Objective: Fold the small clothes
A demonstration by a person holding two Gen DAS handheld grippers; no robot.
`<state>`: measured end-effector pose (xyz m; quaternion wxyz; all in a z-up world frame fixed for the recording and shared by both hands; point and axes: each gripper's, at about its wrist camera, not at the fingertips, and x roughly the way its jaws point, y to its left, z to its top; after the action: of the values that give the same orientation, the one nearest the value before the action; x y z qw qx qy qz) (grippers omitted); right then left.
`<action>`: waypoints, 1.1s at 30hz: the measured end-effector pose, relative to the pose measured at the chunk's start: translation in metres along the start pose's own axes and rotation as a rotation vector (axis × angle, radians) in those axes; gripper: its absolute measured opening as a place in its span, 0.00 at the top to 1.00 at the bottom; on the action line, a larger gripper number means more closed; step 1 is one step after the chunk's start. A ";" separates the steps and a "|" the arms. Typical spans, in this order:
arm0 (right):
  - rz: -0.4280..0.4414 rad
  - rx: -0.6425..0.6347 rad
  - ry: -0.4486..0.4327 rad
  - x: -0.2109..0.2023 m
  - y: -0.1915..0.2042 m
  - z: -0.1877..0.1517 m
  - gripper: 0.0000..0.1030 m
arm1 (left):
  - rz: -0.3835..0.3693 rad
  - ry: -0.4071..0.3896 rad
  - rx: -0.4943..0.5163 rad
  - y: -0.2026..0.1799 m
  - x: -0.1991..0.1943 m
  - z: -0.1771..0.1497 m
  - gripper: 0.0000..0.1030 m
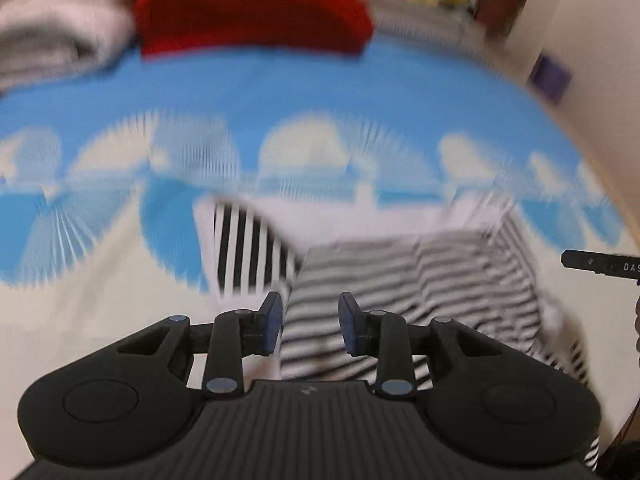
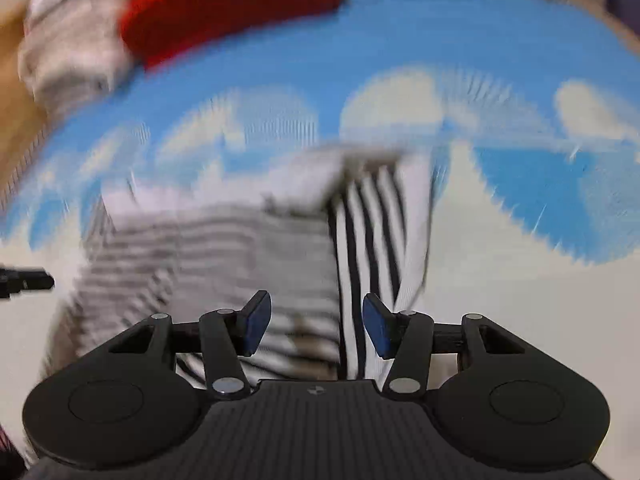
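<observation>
A black-and-white striped small garment lies bunched on a blue-and-white cloud-print cover. It also shows in the right wrist view. My left gripper is open, its blue pads just above the garment's near edge with nothing between them. My right gripper is open over the garment's right part, where bold vertical stripes show. Both views are motion-blurred.
A red folded cloth and a pile of pale grey-white clothes lie at the far side, also in the right wrist view. The other gripper's black tip shows at the right edge. A wall and shelf stand behind.
</observation>
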<state>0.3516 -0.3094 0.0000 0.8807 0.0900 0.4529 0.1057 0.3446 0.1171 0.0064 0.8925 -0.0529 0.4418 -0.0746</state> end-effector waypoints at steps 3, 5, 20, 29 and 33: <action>-0.046 0.103 -0.207 -0.051 0.000 0.000 0.49 | 0.038 -0.079 0.022 -0.010 -0.044 -0.005 0.66; -0.035 0.148 -0.283 -0.085 0.005 -0.009 0.48 | 0.041 -0.086 0.030 -0.018 -0.070 -0.012 0.66; -0.184 0.190 -0.226 -0.155 -0.008 -0.165 0.44 | 0.180 0.038 -0.137 -0.029 -0.128 -0.213 0.54; -0.280 0.281 0.027 -0.099 -0.012 -0.195 0.43 | 0.118 0.177 -0.245 0.005 -0.098 -0.218 0.29; -0.322 0.288 0.112 -0.076 -0.012 -0.197 0.31 | 0.050 0.243 -0.292 0.014 -0.084 -0.228 0.28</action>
<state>0.1483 -0.3288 -0.0569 0.8378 0.1353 0.5199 -0.0971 0.1138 0.1392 -0.0677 0.8170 -0.1617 0.5534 0.0067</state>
